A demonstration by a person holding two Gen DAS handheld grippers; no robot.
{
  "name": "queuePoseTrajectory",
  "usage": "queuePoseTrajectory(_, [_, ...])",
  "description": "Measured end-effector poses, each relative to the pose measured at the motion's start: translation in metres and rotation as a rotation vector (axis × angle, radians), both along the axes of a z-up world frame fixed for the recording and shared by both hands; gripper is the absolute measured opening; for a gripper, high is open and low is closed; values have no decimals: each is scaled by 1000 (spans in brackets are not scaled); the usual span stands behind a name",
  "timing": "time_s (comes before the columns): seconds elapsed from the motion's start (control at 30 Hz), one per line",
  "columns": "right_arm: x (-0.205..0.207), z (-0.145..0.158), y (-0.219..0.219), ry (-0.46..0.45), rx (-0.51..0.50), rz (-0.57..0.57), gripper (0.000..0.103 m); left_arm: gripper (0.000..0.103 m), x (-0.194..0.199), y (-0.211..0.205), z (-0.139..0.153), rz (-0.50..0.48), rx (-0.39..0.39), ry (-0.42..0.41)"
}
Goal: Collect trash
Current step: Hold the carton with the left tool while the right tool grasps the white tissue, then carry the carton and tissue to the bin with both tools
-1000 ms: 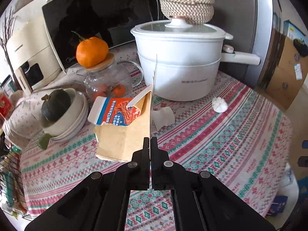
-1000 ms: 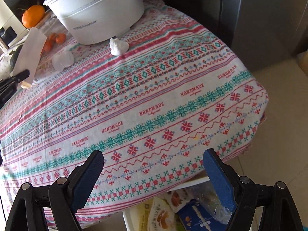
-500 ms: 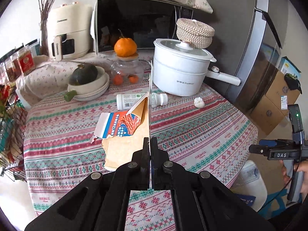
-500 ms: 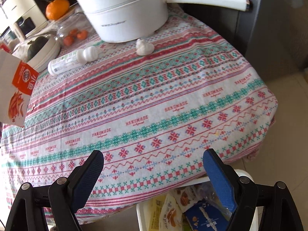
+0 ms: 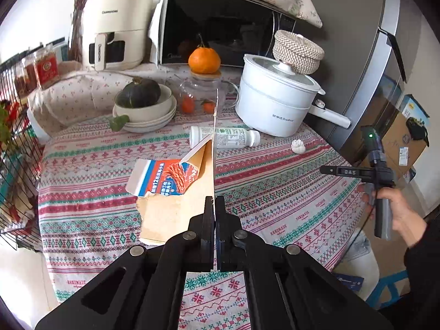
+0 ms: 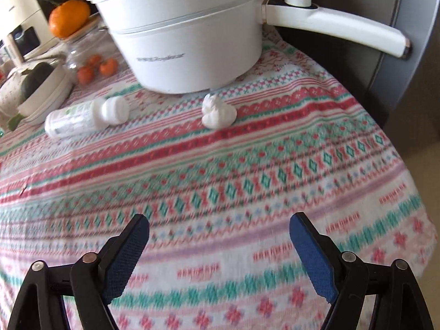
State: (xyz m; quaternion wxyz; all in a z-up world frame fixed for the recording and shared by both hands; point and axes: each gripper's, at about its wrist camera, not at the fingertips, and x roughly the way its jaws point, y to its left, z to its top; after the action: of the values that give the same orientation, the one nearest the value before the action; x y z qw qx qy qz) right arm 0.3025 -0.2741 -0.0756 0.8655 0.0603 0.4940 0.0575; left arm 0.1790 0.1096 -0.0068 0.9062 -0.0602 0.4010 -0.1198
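Step in hand: torn carton is gripped by left tongs and held up over the table; judged as mid-carry w/ one piece of trash, drop-off not yet done.
Left tongs: pressed together on the carton's thin edge; brown inner side and printed red/blue flap hang to the left of the fingers, card edge seen end-on.
Right tongs: right tongs are spread wide, nothing between them; held low over the patterned cloth, pointed toward the crumpled tissue.
Trash left on table: crumpled tissue lies just in front of the white pot, near its base but contact can't be told; plastic bottle lies on its side to the left of it, cap toward the tissue, apart from it.
Not trash, prob.: orange on glass jar lid, squash in stacked bowls.
Bin: not visible in either view.
Next move (judgement): carton needs to be taken to a bin and let go; the tissue seems the likely pick for the right tongs, which must be brought around it, then closed gently, as it is soft and light.
Risk: carton is pinched by one edge only, so it could swing or slip.
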Motion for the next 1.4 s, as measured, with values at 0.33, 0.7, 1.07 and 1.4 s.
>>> queuePoseTrajectory(0.33, [84, -52, 5, 24, 47, -22, 56, 0, -4, 11, -8, -10, -17, 25])
queuePoseTrajectory(0.7, [116, -53, 8, -60, 44, -41, 36, 0, 2, 1, -13, -20, -20, 43])
queuePoseTrajectory(1.07, [42, -19, -14, -49, 78, -46, 34, 0, -11, -11, -4, -52, -58, 24])
queuePoseTrajectory(1.4, [-85, 30, -45, -41, 63, -14, 34, 0, -42, -40, 3, -122, -80, 14])
